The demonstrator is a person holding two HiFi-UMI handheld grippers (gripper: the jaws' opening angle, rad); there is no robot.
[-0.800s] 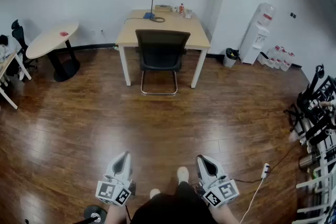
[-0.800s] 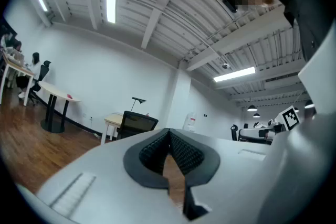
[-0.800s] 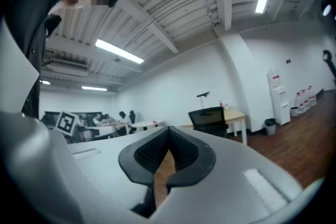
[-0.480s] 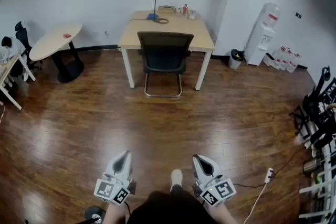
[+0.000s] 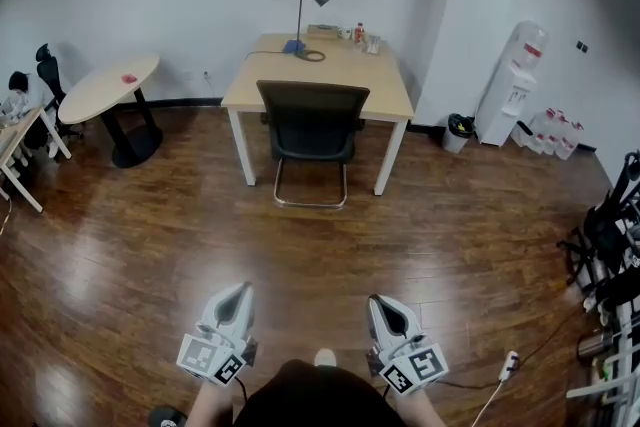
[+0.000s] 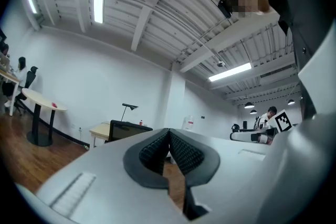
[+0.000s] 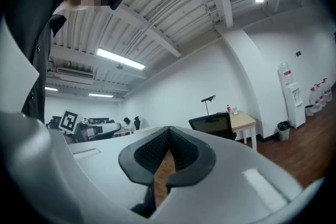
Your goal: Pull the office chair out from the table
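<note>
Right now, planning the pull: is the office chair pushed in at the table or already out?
Pushed in. The office chair stands upright with its backrest at the table's near edge, between the front legs.

— How much of the office chair [image 5: 312, 123] does the head view hide?

— The seat lies behind the dark backrest. How far it reaches under the table [image 5: 318, 75] cannot be told.

— And the small things at the table's far edge [image 5: 358, 35]?

— Too small to name. The same goes for the red spot [image 5: 129, 78] on the round table [image 5: 100, 87].

— What do the picture's edges cut?

— The right edge cuts a black rack [image 5: 612, 245], so what it carries stays unclear. The left edge cuts a light side table [image 5: 14, 129]. At the bottom the person [image 5: 300, 400] shows only as a dark shape, and a white cable [image 5: 508, 365] runs out of the picture there.
</note>
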